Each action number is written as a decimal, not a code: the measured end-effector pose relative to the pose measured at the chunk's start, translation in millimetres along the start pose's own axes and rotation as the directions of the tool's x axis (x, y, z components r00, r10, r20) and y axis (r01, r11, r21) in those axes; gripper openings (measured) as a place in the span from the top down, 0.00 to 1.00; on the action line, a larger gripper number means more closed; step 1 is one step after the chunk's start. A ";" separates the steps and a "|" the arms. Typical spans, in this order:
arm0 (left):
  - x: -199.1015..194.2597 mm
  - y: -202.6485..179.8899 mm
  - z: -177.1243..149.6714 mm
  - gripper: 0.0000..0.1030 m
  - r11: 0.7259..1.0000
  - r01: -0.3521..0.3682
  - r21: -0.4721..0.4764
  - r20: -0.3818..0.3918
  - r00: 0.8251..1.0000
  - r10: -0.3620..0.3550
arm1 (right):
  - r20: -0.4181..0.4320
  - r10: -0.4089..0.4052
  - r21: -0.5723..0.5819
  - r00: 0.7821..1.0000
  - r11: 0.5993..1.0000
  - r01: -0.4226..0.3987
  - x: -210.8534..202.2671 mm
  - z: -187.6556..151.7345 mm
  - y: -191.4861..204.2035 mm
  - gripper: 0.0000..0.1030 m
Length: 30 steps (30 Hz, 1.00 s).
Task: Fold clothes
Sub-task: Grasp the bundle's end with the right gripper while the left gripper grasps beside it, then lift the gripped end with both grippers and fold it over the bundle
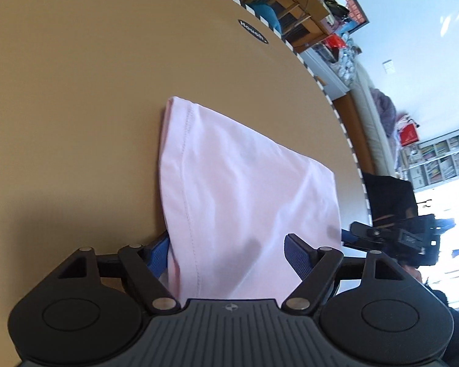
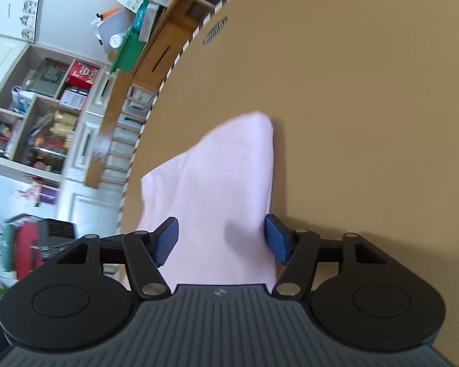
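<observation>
**Pink cloth between two open tongs**

Pale pink, thin and soft, the cloth (image 1: 248, 183) lies folded on the tan surface (image 1: 76, 91), near its striped edge (image 1: 345, 128). A stitched hem (image 1: 185, 159) runs along one side of it, and the far corner comes to a blunt point.

The left tongs (image 1: 226, 253) stand apart. Their blue pads (image 1: 296, 255) sit either side of the near end of the cloth, one half hidden behind the fabric, the other resting against it. The cloth runs back between them under the tool's grey body; nothing is pinched.

The right tongs (image 2: 222, 238) are apart as well. From their camera the cloth (image 2: 217, 183) fills the gap between the pads (image 2: 277, 238), the left pad lying over the fabric and the right one just at its edge. A small dark shadow falls on the cloth between them.

From the left camera the other tool (image 1: 394, 235) shows just beyond the cloth's right side, black and low over the surface edge.

A black oval label (image 1: 254, 31) is printed on the surface, well apart from the cloth. Behind, wooden chairs (image 1: 284, 3) and crowded shelves (image 2: 42, 107) line the room.
</observation>
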<state>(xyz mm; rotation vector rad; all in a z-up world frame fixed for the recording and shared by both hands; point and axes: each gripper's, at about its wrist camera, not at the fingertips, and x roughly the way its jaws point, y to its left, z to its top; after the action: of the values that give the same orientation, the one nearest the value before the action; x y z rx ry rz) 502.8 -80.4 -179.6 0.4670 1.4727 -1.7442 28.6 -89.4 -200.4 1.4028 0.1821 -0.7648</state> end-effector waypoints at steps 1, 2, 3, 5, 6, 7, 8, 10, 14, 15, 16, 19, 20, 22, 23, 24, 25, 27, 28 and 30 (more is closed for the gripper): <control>1.7 0.3 -2.7 0.24 1.000 0.007 -0.003 0.005 1.000 -0.007 | -0.014 0.009 0.018 1.000 1.000 -0.009 0.9 -0.5 -2.9 0.52; 5.2 0.8 -4.0 0.24 0.999 0.023 -0.022 0.002 1.000 -0.023 | -0.028 0.018 0.036 0.999 0.999 -0.017 1.8 -1.1 -5.8 0.58; 10.1 1.5 -4.2 0.26 0.997 0.047 -0.055 -0.008 0.999 -0.047 | -0.041 0.028 0.054 0.999 0.998 -0.025 2.6 -1.6 -8.7 0.68; 23.5 -3.7 -5.9 0.53 0.996 0.054 -0.068 -0.042 0.998 -0.057 | -0.068 0.047 0.090 0.997 0.995 -0.041 4.4 -2.7 -14.5 0.88; 30.0 -10.6 -8.3 0.64 0.999 0.027 -0.042 -0.056 0.998 -0.029 | -0.081 0.057 0.108 0.995 0.993 -0.048 5.3 -3.3 -17.4 0.93; 35.9 -17.3 -11.1 0.79 1.000 -0.005 -0.016 -0.060 0.998 0.004 | -0.082 0.054 0.098 0.995 0.994 -0.046 5.3 -3.6 -16.6 0.93; 39.4 -22.9 -14.0 0.80 1.000 -0.030 0.000 -0.051 0.998 0.030 | -0.074 0.039 0.086 0.997 0.996 -0.032 3.4 -4.6 -14.2 0.94; 41.8 -31.1 -18.6 0.83 0.998 -0.060 0.011 -0.029 0.998 0.060 | -0.048 0.001 0.054 0.999 0.999 0.002 -2.1 -6.9 -7.4 0.93; 32.8 -45.5 -20.1 0.86 0.996 -0.085 0.025 0.021 0.996 0.084 | 0.012 0.013 -0.009 1.000 1.000 -0.013 -18.3 -6.1 11.7 0.95; 28.9 -50.3 -16.4 0.86 0.997 -0.071 0.017 0.039 0.997 0.071 | 0.023 0.024 -0.022 0.999 0.999 -0.023 -22.1 -2.8 17.7 0.95; 25.1 -55.5 -11.3 0.86 0.999 -0.053 0.007 0.057 0.997 0.053 | 0.035 0.035 -0.037 0.999 0.999 -0.033 -25.6 0.8 23.8 0.95; 19.2 -78.7 11.4 0.86 0.999 -0.033 0.017 0.094 0.995 0.032 | 0.063 0.050 -0.079 0.997 0.996 -0.045 -35.4 23.8 40.8 0.95; 19.0 -87.0 19.9 0.86 0.999 -0.030 0.023 0.104 0.994 0.027 | 0.070 0.058 -0.086 0.996 0.995 -0.052 -39.0 34.0 43.7 0.95; 23.5 -106.2 40.2 0.86 0.999 -0.023 0.032 0.123 0.992 0.019 | 0.085 0.075 -0.102 0.994 0.993 -0.066 -46.1 56.5 48.8 0.95; 25.9 -117.0 51.9 0.86 0.999 -0.019 0.041 0.135 0.991 0.013 | 0.093 0.082 -0.112 0.992 0.991 -0.072 -49.7 70.3 50.5 0.95; 28.3 -126.4 63.6 0.86 0.999 -0.015 0.049 0.148 0.989 0.008 | 0.102 0.089 -0.122 0.991 0.990 -0.077 -54.7 87.0 50.5 0.95; 31.0 -136.9 77.0 0.86 0.998 -0.012 0.056 0.164 0.986 0.003 | 0.111 0.099 -0.135 0.989 0.987 -0.084 -59.7 104.2 51.9 0.95; 36.3 -159.9 107.4 0.86 0.997 -0.007 0.072 0.195 0.981 -0.007 | 0.123 0.088 -0.149 0.988 0.986 -0.069 -63.3 136.1 49.6 0.95; 39.0 -170.1 123.0 0.86 0.997 -0.004 0.083 0.205 0.979 -0.014 | 0.126 0.057 -0.145 0.990 0.989 -0.038 -60.6 150.4 44.0 0.95; 44.2 -190.3 154.3 0.86 0.994 0.002 0.107 0.225 0.974 -0.026 | 0.131 -0.006 -0.135 0.991 0.991 0.023 -55.1 178.9 32.8 0.95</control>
<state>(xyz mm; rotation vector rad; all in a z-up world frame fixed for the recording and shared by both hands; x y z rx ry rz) 363.0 -237.9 -46.9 0.3003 1.2306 -1.8277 -50.6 -235.6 -108.4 1.2192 0.1398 -0.8383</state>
